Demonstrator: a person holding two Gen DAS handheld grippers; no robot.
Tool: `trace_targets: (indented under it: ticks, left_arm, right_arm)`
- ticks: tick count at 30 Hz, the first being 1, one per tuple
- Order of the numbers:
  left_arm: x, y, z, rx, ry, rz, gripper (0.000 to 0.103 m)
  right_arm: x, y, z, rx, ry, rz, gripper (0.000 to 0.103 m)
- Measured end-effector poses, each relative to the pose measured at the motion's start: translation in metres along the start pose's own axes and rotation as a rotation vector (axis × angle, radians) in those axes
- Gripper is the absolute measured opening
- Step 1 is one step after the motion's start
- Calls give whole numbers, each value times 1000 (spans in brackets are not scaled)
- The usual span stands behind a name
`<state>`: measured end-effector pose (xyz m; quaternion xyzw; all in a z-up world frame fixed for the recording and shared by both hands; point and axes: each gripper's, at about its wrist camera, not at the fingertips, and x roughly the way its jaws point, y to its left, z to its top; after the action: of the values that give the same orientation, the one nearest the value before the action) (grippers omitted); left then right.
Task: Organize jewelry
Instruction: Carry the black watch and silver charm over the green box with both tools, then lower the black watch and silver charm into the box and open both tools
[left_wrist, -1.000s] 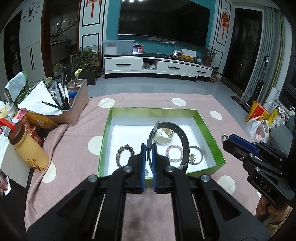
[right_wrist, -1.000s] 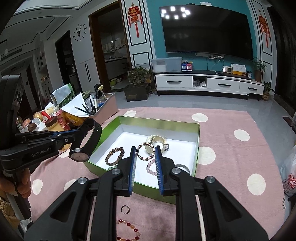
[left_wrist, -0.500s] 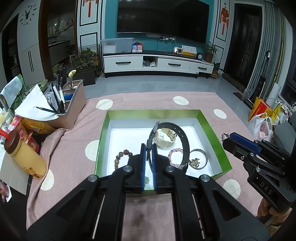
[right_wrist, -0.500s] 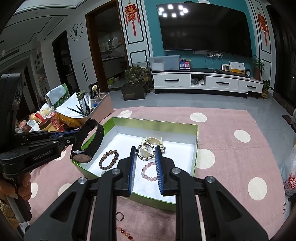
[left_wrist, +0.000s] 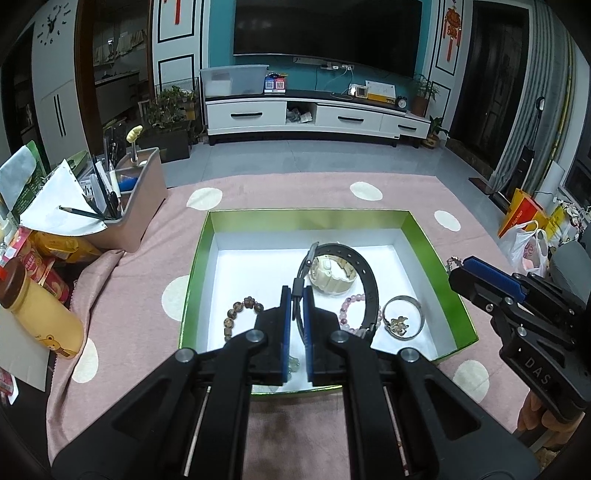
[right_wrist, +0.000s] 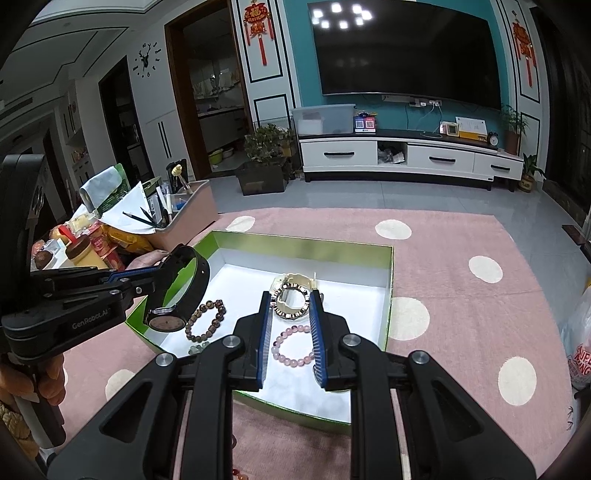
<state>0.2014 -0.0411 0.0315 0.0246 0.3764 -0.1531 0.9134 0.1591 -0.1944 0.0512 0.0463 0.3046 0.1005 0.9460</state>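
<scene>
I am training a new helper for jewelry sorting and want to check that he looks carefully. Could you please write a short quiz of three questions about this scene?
1. True or false: the black watch lies on the bottom of the green box.
2. What is between the fingers of the right gripper? A) a pink bead bracelet B) a studded bracelet C) a silver bangle
3. What colour is the watch that lies inside the box?

Key: 1 false, the left gripper holds it by the strap, in the air; 2 B; 3 cream.
</scene>
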Motion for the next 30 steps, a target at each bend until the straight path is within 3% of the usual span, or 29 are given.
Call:
trace_targets:
  ticks: [30]
  left_arm:
    - [45, 9, -7, -8, 101, 18, 6]
  right_arm:
    - [48, -6, -2, 27, 120, -22, 20]
